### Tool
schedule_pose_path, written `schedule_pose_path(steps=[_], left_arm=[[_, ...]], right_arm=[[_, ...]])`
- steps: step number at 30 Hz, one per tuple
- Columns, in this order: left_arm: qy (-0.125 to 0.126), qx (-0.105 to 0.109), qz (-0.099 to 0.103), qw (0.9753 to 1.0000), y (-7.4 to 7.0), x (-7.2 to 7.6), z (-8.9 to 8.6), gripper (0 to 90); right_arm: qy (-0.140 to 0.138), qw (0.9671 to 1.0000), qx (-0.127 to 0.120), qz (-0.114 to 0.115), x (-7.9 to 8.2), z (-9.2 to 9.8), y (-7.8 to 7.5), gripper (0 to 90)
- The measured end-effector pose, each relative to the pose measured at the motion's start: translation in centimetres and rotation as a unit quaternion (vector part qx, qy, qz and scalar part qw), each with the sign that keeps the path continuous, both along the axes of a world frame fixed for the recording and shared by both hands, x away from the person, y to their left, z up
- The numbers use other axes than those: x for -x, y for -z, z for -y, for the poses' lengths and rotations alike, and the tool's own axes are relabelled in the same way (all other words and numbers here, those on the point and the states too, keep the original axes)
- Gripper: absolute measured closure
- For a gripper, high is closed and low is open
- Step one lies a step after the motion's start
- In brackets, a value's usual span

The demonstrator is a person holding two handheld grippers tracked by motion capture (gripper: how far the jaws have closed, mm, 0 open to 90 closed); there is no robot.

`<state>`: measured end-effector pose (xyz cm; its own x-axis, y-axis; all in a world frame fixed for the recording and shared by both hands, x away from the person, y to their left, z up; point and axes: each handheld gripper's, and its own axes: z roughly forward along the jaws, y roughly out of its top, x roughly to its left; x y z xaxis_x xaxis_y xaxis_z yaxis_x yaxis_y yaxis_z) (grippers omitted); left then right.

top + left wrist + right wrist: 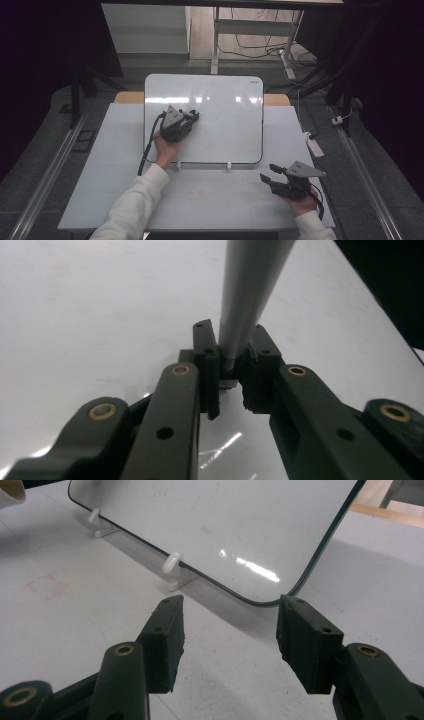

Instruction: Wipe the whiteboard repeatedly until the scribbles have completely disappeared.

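Whiteboard stands tilted on two small white clips at mid-table. Left gripper sits over its left half, jaws closed on a slim grey pen-like rod — its tip isn't visible. Right gripper hovers near the board's lower right corner, jaws apart, empty. Board looks stiff, light, glossy — likely slippery; best held by its edge.
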<state>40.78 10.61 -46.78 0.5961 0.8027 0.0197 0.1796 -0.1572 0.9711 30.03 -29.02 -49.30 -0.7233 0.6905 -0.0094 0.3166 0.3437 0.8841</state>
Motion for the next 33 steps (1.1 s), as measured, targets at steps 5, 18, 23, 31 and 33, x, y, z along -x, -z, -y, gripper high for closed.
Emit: schedule_pose_path(steps=[5,18,23,31,33], left_arm=[[-0.020,0.002,0.008,0.9998,-0.3,-0.1,-1.2,77.9],[-0.018,0.028,0.005,0.9994,0.1,-0.2,0.0,77.9],[-0.012,0.020,0.005,0.9997,0.1,-0.1,-0.3,77.9],[-0.020,0.031,0.000,0.9993,0.2,0.0,-0.9,77.9],[-0.003,0.023,0.002,0.9997,0.4,0.1,0.6,77.9]], right_arm=[[0.003,1.0000,-0.004,0.003,0.1,0.2,-0.2,44.5],[0.000,1.0000,0.000,0.003,0.1,-0.1,-0.1,44.4],[0.001,1.0000,-0.002,0.001,0.0,0.1,0.0,44.5],[-0.002,1.0000,0.001,0.003,0.1,-0.1,-0.1,44.5],[-0.002,1.0000,0.001,0.002,0.0,-0.2,-0.1,44.4]])
